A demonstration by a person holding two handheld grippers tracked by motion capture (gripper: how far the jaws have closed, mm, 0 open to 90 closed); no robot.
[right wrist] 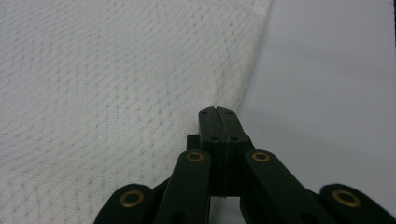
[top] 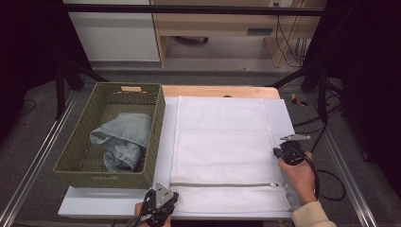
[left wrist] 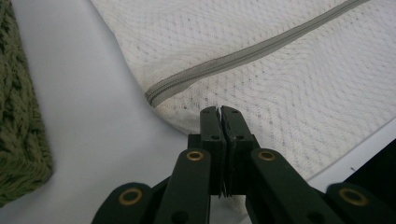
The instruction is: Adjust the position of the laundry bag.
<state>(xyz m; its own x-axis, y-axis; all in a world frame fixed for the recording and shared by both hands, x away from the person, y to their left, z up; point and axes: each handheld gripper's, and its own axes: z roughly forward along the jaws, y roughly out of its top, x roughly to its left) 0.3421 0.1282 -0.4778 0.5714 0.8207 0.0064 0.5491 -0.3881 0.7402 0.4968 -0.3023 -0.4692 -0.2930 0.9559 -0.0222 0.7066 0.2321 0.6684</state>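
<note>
Black linkage arms studded with brass rivets are seen on each hand-held gripper [left wrist: 219, 112], a grey three-cornered plate [top: 162, 193] is carried on top, and a cream sleeve [top: 312, 215] is worn.

Left gripper [top: 166, 201]: at the bottom edge of the high view, left of centre, its grey three-cornered plate facing up and its black jaws pointing up and to the right.
Left jaws: pressed flat together in the left gripper view [left wrist: 220, 112], with no gap between the pads at the tips.
Left hand [top: 150, 220]: mostly cut off by the bottom edge, wrapped around the gripper body from below.
Right gripper [top: 276, 151]: at the right of the high view, pointing left, grey plate on top, cable trailing back along the hand.
Right jaws: closed tight in the right gripper view [right wrist: 218, 112].
Right hand [top: 299, 174]: gripping the body from behind; the light-sleeved forearm runs down to the bottom right corner.
</note>
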